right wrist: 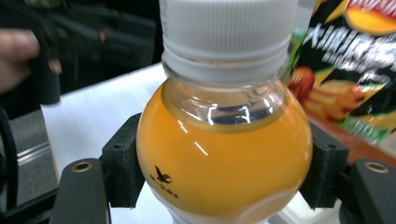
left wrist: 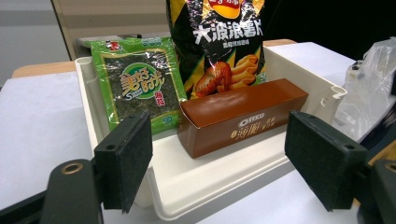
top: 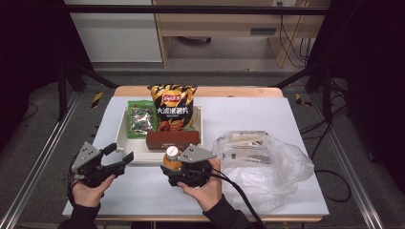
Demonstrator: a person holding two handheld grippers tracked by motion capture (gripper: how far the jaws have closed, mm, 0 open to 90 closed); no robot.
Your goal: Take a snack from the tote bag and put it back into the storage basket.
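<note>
White cloth covers the table (top: 296, 124), and the floor behind it is grey.

One bottle (right wrist: 224, 158) of orange drink with a white cap sits squeezed between the two black pads of the right gripper (top: 184, 169). It is upright, near the front edge of the table, touching or just in front of the front rim of the one white tray (top: 198, 121); I cannot tell which.

Three snacks are in the tray: one brown box (left wrist: 243, 114) lying along the front, one green seaweed pack (left wrist: 135, 84) leaning at the back left, and one black and yellow chip bag (left wrist: 219, 37) standing at the back. One clear plastic bag (top: 262, 162) lies crumpled at the right side of the table, reaching close to the right edge.

The front left of the table is bare, with room to move.

The left gripper (top: 119, 155) rests low there, pointing at the tray's front left corner, jaws wide with nothing in them. Both hands come in from the front edge, and the right hand (top: 205, 188) cups its gripper from below.
</note>
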